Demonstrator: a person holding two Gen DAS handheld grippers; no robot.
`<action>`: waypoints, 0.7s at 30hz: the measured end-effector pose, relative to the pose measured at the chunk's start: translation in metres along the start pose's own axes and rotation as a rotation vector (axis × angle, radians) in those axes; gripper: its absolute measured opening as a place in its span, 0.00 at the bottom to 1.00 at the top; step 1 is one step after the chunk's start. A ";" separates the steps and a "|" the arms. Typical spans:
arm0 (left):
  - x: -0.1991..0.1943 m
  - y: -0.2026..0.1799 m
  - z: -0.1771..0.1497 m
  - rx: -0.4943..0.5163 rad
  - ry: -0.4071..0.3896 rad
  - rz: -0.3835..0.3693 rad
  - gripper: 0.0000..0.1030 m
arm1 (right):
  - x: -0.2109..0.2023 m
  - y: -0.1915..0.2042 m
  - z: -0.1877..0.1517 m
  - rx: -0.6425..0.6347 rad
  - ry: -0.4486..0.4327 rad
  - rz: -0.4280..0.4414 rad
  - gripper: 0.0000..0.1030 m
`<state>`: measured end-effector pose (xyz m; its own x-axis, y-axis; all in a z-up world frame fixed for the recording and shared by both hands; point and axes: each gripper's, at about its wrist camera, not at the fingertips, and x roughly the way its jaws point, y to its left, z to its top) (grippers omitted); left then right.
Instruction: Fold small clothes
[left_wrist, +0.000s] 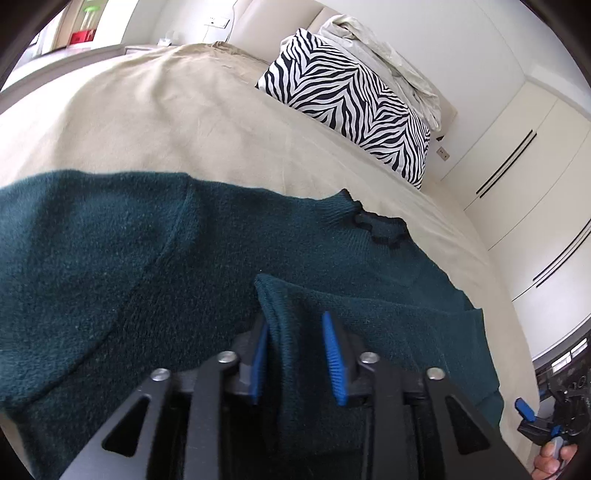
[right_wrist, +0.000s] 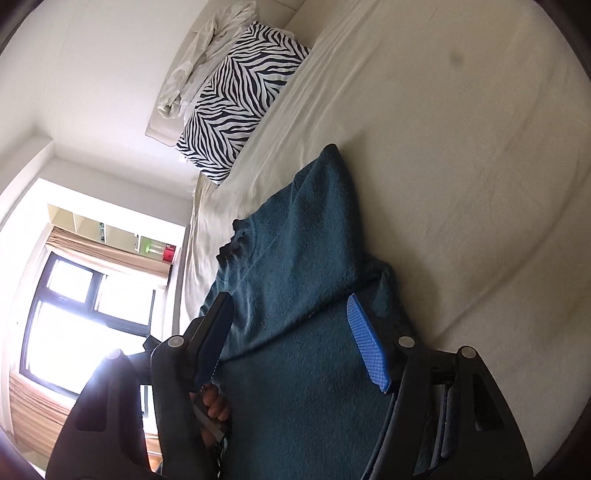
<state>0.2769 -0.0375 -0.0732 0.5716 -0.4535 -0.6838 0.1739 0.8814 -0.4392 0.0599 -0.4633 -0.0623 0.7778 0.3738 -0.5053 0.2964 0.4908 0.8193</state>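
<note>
Sleeve fold under way: left tool (left_wrist: 295, 354), half-open, straddles the sweater (left_wrist: 110, 266) cuff; right tool (right_wrist: 295, 343) wide open, empty. Next: release, smooth.

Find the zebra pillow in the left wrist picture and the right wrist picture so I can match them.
Left wrist: the zebra pillow sits upper right of centre, beyond the green sweater.
Right wrist: zebra pillow sits upper left of centre.
Shared landmark: the crumpled white cloth lying against it.
</note>
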 end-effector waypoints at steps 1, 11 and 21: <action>-0.009 -0.006 0.000 0.030 -0.012 0.043 0.65 | -0.006 0.006 -0.009 -0.012 0.000 0.006 0.62; -0.124 0.003 0.015 0.147 -0.198 0.333 0.77 | -0.001 0.072 -0.085 -0.114 0.093 0.061 0.62; -0.210 0.162 -0.009 -0.329 -0.254 0.334 0.75 | 0.037 0.130 -0.150 -0.176 0.209 0.111 0.62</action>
<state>0.1775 0.1991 -0.0062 0.7358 -0.0732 -0.6732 -0.2883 0.8657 -0.4093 0.0442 -0.2681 -0.0153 0.6636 0.5778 -0.4752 0.1012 0.5600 0.8223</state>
